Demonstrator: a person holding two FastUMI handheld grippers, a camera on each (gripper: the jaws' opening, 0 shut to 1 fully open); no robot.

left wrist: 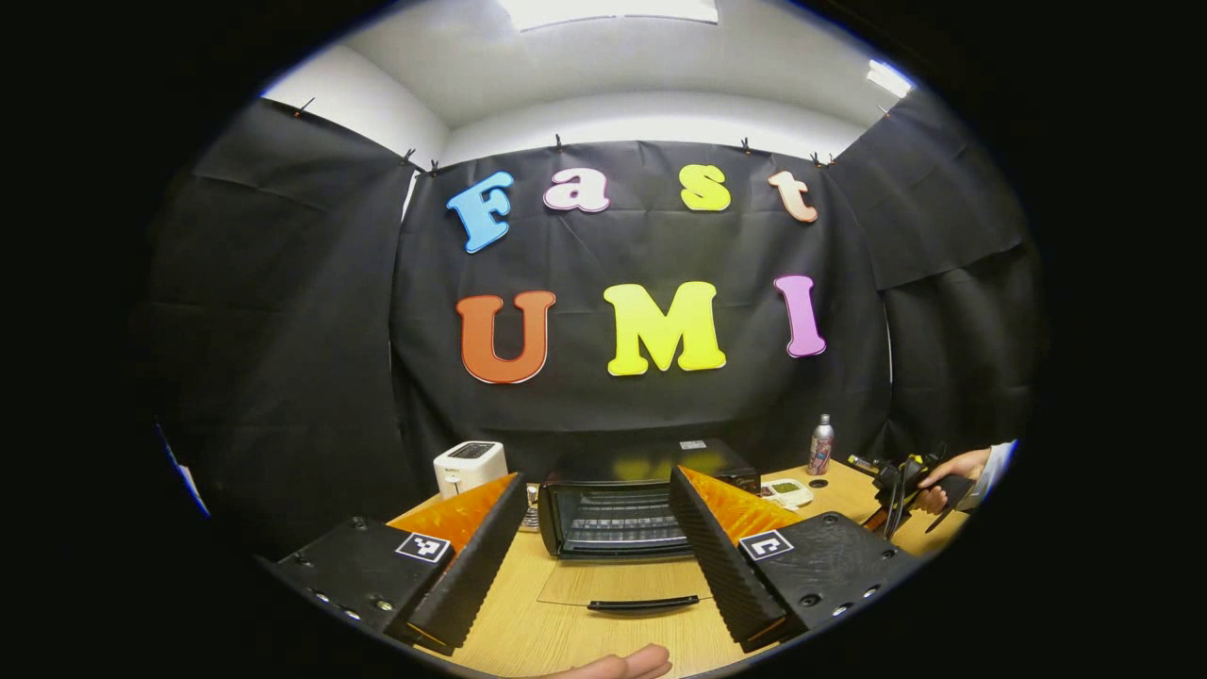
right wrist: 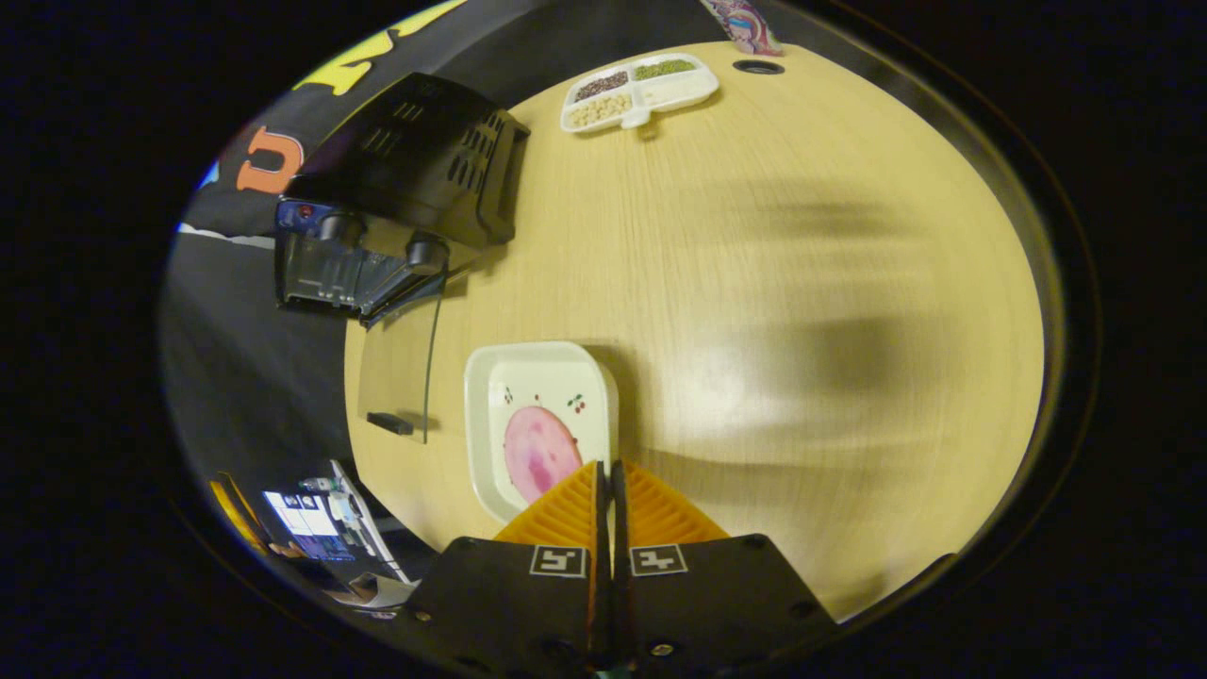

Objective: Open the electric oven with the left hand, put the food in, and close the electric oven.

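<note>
We see the electric oven (left wrist: pixel 618 514) standing open at the table's (left wrist: pixel 528 641) far side, its glass door (left wrist: pixel 627 589) laid flat. The right gripper view adds the food (right wrist: pixel 537 453) on a white plate (right wrist: pixel 490 377) beside that door. Our left gripper (left wrist: pixel 599 505) is spread wide, holding nothing; the right gripper (right wrist: pixel 606 471) is pressed closed above the plate's edge.

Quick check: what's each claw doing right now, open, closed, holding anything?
Left claw: open, holding nothing, facing the open oven.
Right claw: closed on the plate rim.
</note>
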